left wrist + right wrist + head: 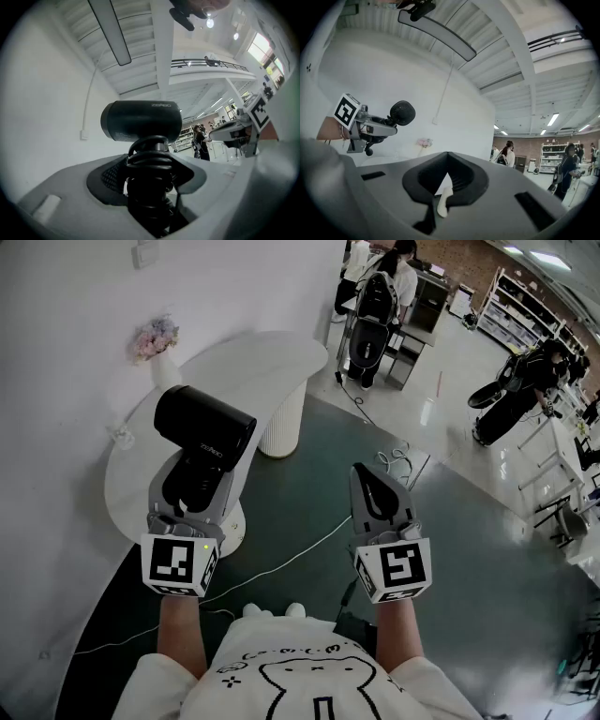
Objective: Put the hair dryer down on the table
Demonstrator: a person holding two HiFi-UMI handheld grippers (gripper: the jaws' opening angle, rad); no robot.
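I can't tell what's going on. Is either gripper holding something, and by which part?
The left gripper holds the black hair dryer by its handle, between the jaws. The right gripper holds nothing; its jaws are together.

**Black dryer, grey jaws, white all round**

The hair dryer (202,427) reads matte black, barrel and handle alike, against the pale grey left gripper (197,486) with its black inner pads. The right gripper (377,486) has the same grey shell and black lining. Each carries a white cube (178,563) printed with black square markers. Ahead of the left gripper, the table (272,357) is plain white, with pink and lilac flowers (155,337) in a white vase (166,367). Below both grippers the floor (309,493) is dark green, crossed by a thin white cable (281,563). Behind them is a white shirt (309,671) with a black line drawing.
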